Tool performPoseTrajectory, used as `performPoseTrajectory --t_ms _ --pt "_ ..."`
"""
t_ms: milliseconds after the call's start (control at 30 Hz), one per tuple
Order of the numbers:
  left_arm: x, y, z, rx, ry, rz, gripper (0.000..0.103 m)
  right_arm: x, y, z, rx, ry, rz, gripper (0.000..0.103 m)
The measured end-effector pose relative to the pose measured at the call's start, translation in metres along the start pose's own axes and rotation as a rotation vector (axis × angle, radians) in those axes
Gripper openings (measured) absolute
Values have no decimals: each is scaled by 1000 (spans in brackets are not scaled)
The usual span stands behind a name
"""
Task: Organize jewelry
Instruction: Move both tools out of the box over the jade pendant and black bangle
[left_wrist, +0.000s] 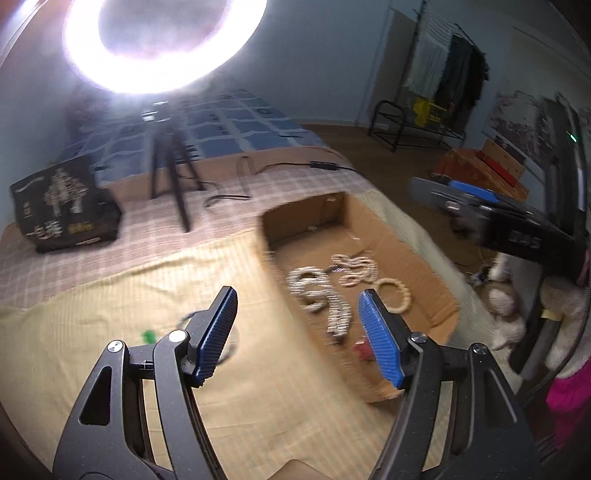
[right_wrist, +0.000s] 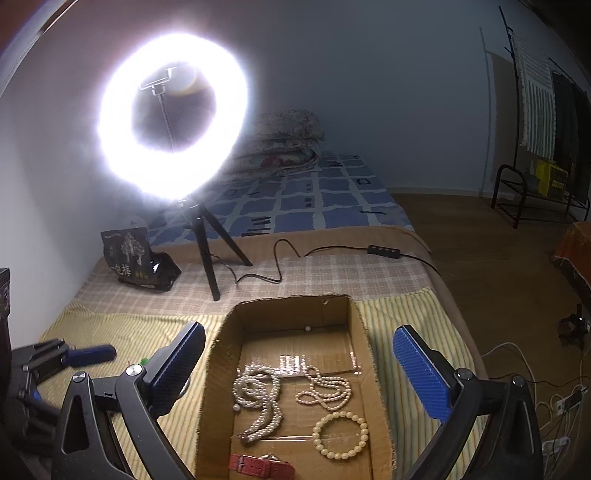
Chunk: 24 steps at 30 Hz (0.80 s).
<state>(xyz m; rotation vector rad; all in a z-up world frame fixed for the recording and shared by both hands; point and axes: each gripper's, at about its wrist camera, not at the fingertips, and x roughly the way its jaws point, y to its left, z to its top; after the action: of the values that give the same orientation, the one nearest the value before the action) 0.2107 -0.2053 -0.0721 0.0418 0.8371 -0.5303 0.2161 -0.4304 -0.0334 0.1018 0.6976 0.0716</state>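
Open brown cardboard box sitting lower centre on bed, holding two pearl necklaces: thick white one, thin cream one; one cream bead bracelet; one red strap watch. Left gripper and right gripper jaws both standing spread, gripping nothing.

My left gripper pointed downward, its blue-padded jaws parted with nothing between them. My right gripper also angled down, jaws spread wide and empty. In the right wrist view, my left gripper showed at the far left.
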Motion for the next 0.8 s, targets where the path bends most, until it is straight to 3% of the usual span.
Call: performPoseTrajectory --t_ms 467,667,733,800 --pt "-38 128 -11 -213 -22 154 70 10 68 0 -80 44 156 102" --pt "-36 158 -22 -254 10 173 70 22 113 -17 -181 117 254 91" --pt "-32 166 -27 -272 37 168 63 29 128 -26 -219 154 284 86" --pt "-28 172 -30 -292 58 155 58 38 144 -38 -262 208 314 74"
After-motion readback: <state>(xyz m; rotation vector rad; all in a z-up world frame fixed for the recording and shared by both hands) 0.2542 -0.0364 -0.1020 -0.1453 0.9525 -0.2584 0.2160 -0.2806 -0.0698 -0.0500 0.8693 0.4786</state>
